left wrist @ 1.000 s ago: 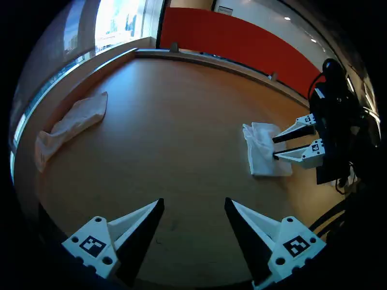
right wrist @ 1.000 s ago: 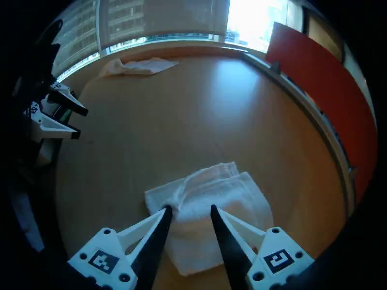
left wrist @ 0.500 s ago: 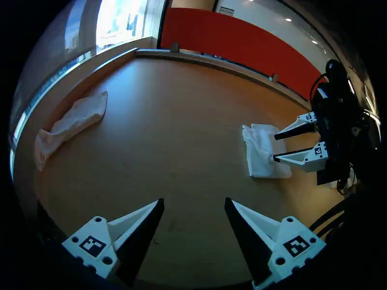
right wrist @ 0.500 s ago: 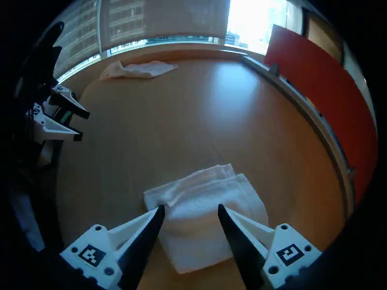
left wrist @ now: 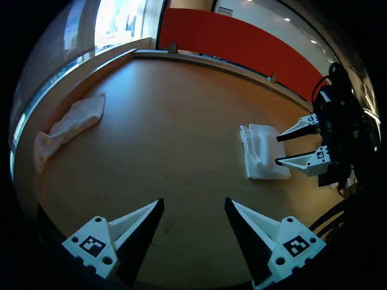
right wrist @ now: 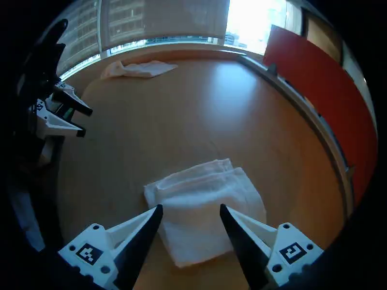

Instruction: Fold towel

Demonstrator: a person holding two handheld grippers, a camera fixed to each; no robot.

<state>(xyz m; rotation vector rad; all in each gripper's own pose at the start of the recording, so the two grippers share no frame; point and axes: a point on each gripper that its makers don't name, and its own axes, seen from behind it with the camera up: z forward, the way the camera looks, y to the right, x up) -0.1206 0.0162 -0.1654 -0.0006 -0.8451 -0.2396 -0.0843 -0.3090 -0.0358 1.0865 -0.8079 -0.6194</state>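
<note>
Right gripper view puts the folded towel point(right wrist: 205, 208) directly ahead of my right gripper point(right wrist: 191, 206), its jaws apart with the tips over the towel's near edge and nothing pinched between them. I judge the fold on this one done, so the step in hand is a clean release: I would lift straight up and draw back along the fingers rather than sideways, so neither tip snags the top layer and drags it open (the rolled far edge looks loose enough to spring). My left gripper point(left wrist: 193, 200) hangs over bare wood, jaws apart and empty, well apart from that towel. A second towel point(left wrist: 72, 121) lies crumpled near the far edge by the window point(left wrist: 116, 24), probably next. The tabletop point(left wrist: 169, 121) is smooth orange-brown wood with a raised lip; a red panel point(left wrist: 232, 41) runs along one side, and daylight glares off the surface.
</note>
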